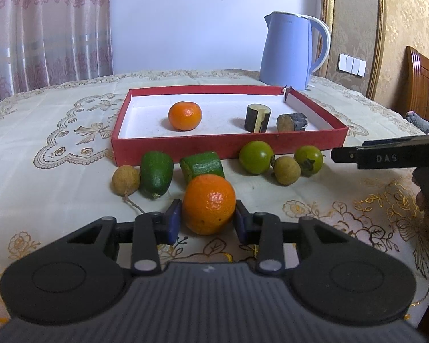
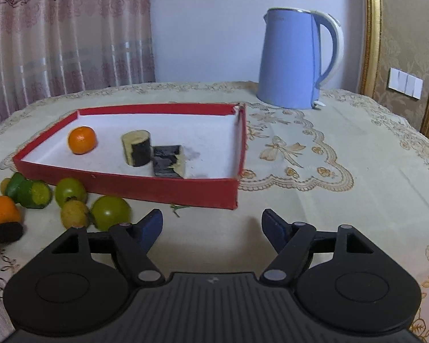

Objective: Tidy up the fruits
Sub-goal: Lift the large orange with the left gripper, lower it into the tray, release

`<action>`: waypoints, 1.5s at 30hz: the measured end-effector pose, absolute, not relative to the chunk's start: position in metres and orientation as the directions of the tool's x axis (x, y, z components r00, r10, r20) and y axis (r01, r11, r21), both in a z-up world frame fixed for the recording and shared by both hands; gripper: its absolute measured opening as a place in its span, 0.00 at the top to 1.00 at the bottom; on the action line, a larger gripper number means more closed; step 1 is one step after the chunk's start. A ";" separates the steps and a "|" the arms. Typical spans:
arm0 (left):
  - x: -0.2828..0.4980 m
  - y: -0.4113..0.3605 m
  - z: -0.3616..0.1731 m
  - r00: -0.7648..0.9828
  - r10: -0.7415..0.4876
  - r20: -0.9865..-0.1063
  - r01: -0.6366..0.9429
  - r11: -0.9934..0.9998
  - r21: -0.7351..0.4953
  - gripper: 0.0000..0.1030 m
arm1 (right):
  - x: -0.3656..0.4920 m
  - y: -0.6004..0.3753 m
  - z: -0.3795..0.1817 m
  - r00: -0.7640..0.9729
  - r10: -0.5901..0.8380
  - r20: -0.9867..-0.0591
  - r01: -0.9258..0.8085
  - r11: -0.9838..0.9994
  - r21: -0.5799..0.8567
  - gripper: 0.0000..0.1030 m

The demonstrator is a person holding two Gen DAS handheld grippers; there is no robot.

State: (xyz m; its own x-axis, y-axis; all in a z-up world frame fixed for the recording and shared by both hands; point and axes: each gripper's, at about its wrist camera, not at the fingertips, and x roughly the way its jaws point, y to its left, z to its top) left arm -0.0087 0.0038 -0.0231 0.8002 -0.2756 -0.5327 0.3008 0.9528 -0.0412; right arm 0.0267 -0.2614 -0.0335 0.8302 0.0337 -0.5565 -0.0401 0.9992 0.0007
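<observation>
My left gripper (image 1: 208, 217) is shut on an orange (image 1: 208, 204), low over the tablecloth in front of the red tray (image 1: 228, 143). The same orange shows at the far left of the right wrist view (image 2: 1, 210). Another orange (image 1: 185, 115) and two dark cut cylinder pieces (image 1: 257, 118) (image 1: 291, 122) lie in the tray. Two green cucumber pieces (image 1: 156, 173) (image 1: 202, 167), two green round fruits (image 1: 256, 157) (image 1: 309, 160) and two brown longans (image 1: 125, 180) (image 1: 286, 170) lie in front of the tray. My right gripper (image 2: 211, 228) is open and empty, near the tray's front right corner (image 2: 231, 197).
A blue electric kettle (image 1: 291, 51) stands behind the tray at the back right. The table carries an embroidered cream cloth (image 2: 329, 185). A curtain hangs behind on the left. A wooden bed frame (image 1: 423, 83) is at the far right.
</observation>
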 end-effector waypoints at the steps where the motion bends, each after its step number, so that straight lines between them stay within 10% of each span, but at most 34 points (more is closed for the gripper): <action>1: -0.009 0.004 -0.023 0.801 -0.275 -0.532 0.301 0.953 -0.039 0.67 | 0.028 -0.263 -0.034 0.824 0.043 -0.564 -0.043 0.999 0.014 0.22; 10: -0.010 0.005 -0.022 0.805 -0.267 -0.529 0.295 0.955 -0.034 0.67 | 0.037 -0.255 -0.041 0.781 0.074 -0.620 -0.097 0.995 -0.002 0.02; 45: 0.103 -0.058 0.032 0.806 -0.265 -0.529 0.330 0.943 0.030 0.67 | 0.038 -0.255 -0.042 0.778 0.080 -0.623 -0.102 0.995 0.001 0.00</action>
